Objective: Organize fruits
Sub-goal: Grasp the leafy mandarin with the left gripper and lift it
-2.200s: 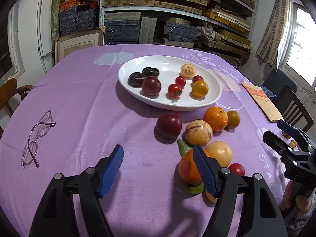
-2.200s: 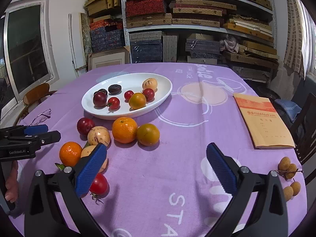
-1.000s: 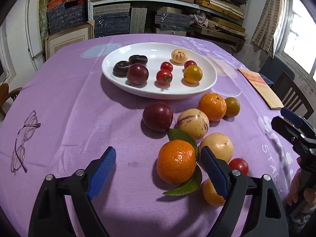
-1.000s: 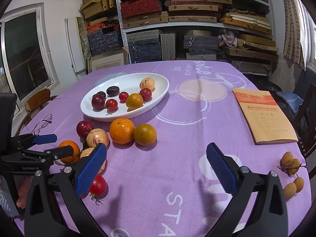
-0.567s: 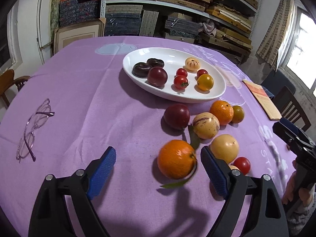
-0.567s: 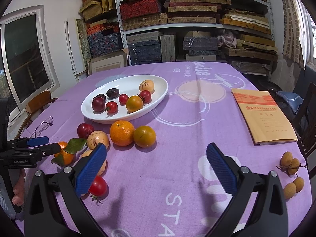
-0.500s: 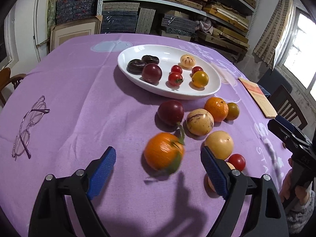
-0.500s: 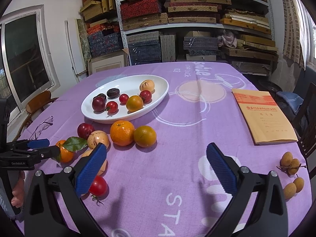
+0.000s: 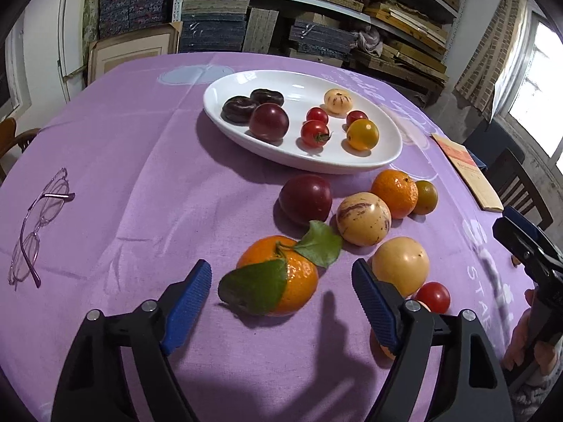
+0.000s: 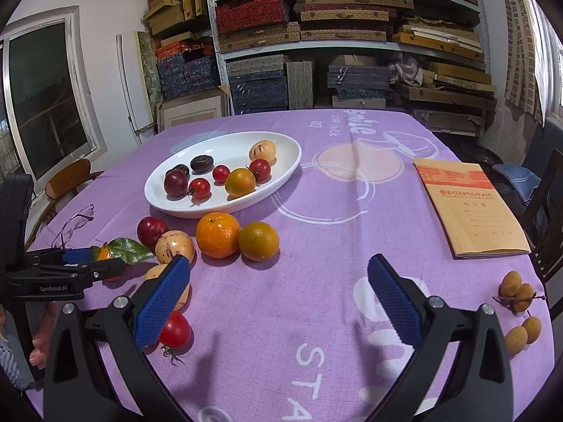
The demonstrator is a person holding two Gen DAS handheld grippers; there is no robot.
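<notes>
White oval plate [image 9: 388,156] on the purple tablecloth [image 9: 140,161] holds about eight small fruits, probably plums and tomatoes. Left gripper [image 9: 281,302], jaws closing, brackets the leafy orange [image 9: 281,281] without touching it. Right gripper [image 10: 278,297] gapes, empty, over bare cloth.

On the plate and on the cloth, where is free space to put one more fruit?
The plate is bare along its far side, behind the dark plums. The cloth is bare between the glasses and the leafy orange, and between the folder and the plate. Crowded: the fruit cluster before the plate.
</notes>
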